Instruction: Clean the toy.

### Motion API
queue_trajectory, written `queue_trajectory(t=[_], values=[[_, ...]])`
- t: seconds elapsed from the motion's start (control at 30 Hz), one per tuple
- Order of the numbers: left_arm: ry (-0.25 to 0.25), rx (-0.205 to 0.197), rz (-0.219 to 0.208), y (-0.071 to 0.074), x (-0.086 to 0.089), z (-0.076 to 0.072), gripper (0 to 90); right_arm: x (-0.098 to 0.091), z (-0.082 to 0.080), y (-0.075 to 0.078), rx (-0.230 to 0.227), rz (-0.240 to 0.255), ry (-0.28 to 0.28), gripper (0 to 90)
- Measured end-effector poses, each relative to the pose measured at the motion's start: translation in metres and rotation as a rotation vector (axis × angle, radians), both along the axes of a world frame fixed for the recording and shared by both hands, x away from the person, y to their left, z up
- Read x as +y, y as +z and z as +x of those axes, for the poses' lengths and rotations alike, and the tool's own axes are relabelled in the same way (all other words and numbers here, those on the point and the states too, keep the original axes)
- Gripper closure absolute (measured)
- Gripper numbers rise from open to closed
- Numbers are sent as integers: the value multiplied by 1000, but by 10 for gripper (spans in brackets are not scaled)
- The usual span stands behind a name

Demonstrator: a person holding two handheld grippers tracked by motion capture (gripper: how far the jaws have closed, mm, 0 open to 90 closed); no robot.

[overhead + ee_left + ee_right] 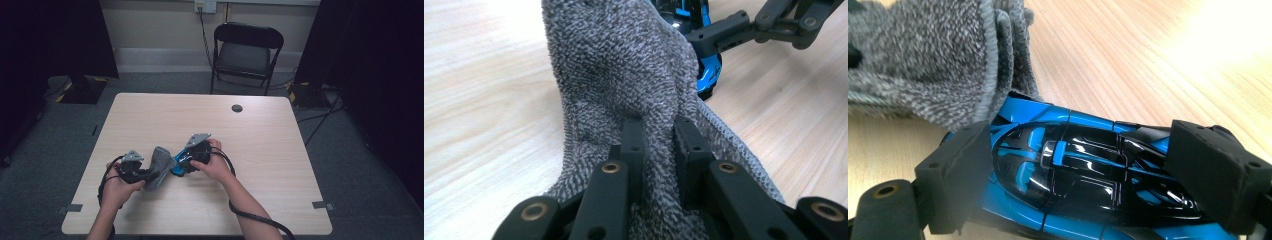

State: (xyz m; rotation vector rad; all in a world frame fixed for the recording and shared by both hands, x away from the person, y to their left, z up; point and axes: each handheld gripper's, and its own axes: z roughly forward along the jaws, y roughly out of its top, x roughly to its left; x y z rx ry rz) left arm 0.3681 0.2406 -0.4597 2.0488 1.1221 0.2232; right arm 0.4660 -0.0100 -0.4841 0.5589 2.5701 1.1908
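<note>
I see a grey sock (159,167) and a blue-and-black toy car (1073,170) near the front middle of the desk (260,135), between my two grippers. I can read no brand, label or writing on the car, the sock or the grippers.

My left gripper (659,145) has its fingers clamped on a fold of the sock's knit, the cloth bunched up between them. My right gripper (1083,180) has its fingers closed on the car, one pad on each side of its body. The sock's ribbed cuff lies over one end of the car.

The right gripper view gives me the car's glossy black roof with blue stripes, which the high view shows as a small blue patch beside the sock. The left gripper view gives me the sock's looped texture and, beyond it, a bit of the car and the black linkage of the right gripper. The high view alone shows both hands, the left hand (120,182) and the right hand (216,167), a round grommet (237,108) in the desk's far side, a black folding chair (245,55) behind the desk, and a wall socket (205,6) with a cable running down.
</note>
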Motion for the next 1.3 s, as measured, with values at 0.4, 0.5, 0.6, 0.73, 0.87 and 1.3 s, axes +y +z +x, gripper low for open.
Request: queue_trajectory(t=[0.4,0.5,0.6,0.73,0.87,1.3], values=[[31,-50,-25,15,14,-5,772,-2,-2,0,-2,24,-3,148],[34,-62,-30,18,14,-6,772,-6,-2,5,23,57,0,146],[34,-72,-30,21,14,-6,771,-11,-1,9,2,50,-3,149],[10,-101,-43,32,9,-9,770,-34,-2,19,6,53,11,150],[-28,-133,-44,43,-3,-10,769,-55,-5,23,-9,46,20,148],[-238,-112,-39,39,-85,-1,764,-129,-15,30,-16,46,-26,171]])
